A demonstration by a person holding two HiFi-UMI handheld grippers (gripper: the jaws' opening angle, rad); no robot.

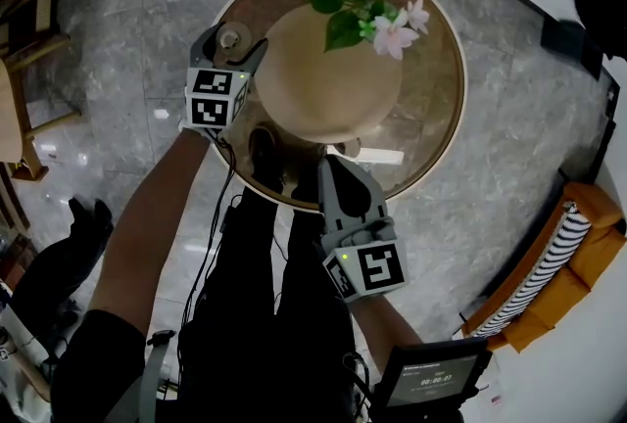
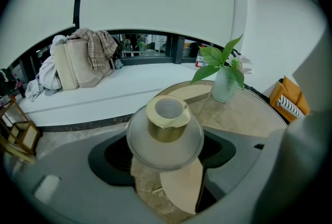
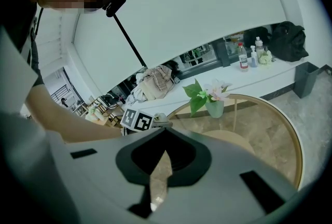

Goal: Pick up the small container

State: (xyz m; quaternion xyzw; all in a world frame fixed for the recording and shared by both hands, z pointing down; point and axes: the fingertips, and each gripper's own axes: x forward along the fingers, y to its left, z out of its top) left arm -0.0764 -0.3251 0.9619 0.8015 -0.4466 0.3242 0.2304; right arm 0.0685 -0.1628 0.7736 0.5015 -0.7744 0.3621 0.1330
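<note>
The small container [image 1: 232, 39] is a frosted glass jar with a gold collar [image 2: 165, 129], at the left edge of the round glass table [image 1: 441, 98]. My left gripper [image 1: 233, 43] is around it. Its jaws stand wide on either side of the jar's round body, and the pads do not visibly press on it [image 2: 165, 154]. Whether the jar rests on the glass is unclear. My right gripper [image 1: 333, 168] hovers over the table's near edge with its jaws together and nothing between them [image 3: 158, 166].
A vase of green leaves and pink flowers [image 1: 377, 24] stands at the table's far side, above the tan round base [image 1: 328, 73]. An orange striped seat [image 1: 549, 264] is on the right, wooden furniture [image 1: 20, 98] on the left. Bags [image 2: 78, 62] lie on a white ledge.
</note>
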